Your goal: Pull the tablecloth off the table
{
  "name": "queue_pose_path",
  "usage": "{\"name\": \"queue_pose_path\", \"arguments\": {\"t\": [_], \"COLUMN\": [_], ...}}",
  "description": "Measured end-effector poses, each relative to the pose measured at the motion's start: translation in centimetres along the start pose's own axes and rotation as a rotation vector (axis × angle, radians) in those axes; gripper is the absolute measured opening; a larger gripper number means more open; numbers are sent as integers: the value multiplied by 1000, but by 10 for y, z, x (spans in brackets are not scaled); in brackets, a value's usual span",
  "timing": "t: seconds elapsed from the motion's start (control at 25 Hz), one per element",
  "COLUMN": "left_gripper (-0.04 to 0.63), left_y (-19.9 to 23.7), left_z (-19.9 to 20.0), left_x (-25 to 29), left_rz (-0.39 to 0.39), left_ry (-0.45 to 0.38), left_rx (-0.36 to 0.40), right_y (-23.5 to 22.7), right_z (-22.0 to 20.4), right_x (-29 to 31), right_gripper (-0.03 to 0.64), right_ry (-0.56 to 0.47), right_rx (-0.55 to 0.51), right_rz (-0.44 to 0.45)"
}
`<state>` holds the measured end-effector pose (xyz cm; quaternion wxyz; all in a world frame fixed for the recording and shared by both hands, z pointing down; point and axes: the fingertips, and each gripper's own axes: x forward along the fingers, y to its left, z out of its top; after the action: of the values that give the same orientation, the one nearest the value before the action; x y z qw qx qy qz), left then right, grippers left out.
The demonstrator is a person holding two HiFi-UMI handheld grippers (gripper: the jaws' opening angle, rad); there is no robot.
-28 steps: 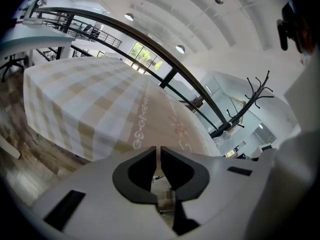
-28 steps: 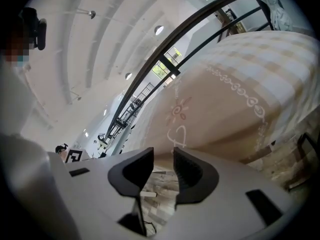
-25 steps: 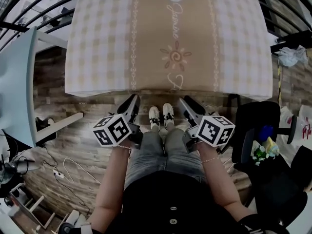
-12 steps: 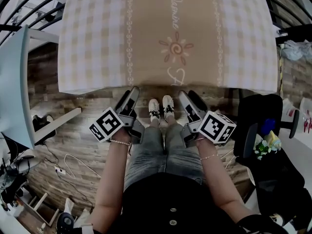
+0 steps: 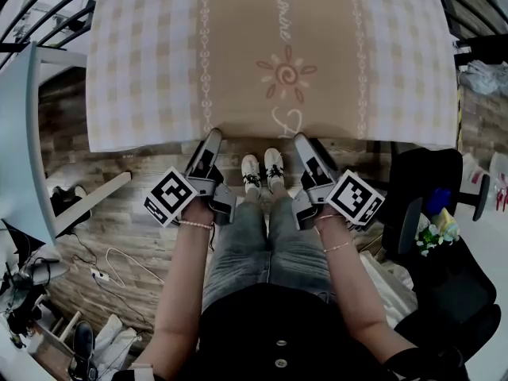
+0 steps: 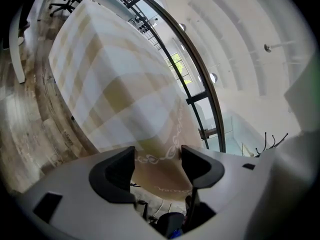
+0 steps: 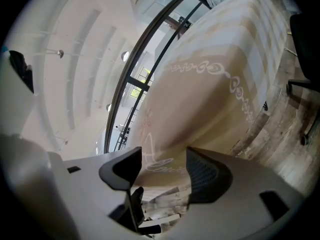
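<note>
Holding both tools at the near hem, we keep the left gripper [image 5: 213, 135] and the right gripper [image 5: 302, 140] released. Each pair of jaws has just been opening and stands wide apart. The tablecloth [image 5: 278, 54] covers the table and hangs over its near edge. Its hem lies in the gap between each pair of jaws, with no pad pressing on it. The grippers flank the cloth's beige centre band, left and right.

The beige checked fabric tablecloth [image 5: 278, 54] covers the tabletop ahead, its near hem hanging over the brown wooden plank floor [image 5: 135, 213]. White laced shoes [image 5: 262, 171] stand just before the hem. A black office chair [image 5: 429, 189] stands right, a pale flat desk [image 5: 16, 149] left.
</note>
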<state>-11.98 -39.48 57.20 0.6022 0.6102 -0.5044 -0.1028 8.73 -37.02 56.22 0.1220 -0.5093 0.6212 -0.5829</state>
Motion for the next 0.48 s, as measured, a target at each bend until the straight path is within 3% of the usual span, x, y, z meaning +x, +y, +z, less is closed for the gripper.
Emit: {"name": "queue_pose_path", "arguments": {"t": [0.24,0.48], "left_gripper": [281,281], "left_y": [4,5], "left_z": [4,3], "left_x": [7,9], "left_rz": [24,-23], "left_ry": [-12,-33], "left_rx": [16,-38], "right_y": [-5,-12], "right_z": [3,4], "right_x": [8,17], "right_gripper": [255,253], "right_ry": [-12,-14], "right_rx": [65,70], "right_rz": [0,-27]}}
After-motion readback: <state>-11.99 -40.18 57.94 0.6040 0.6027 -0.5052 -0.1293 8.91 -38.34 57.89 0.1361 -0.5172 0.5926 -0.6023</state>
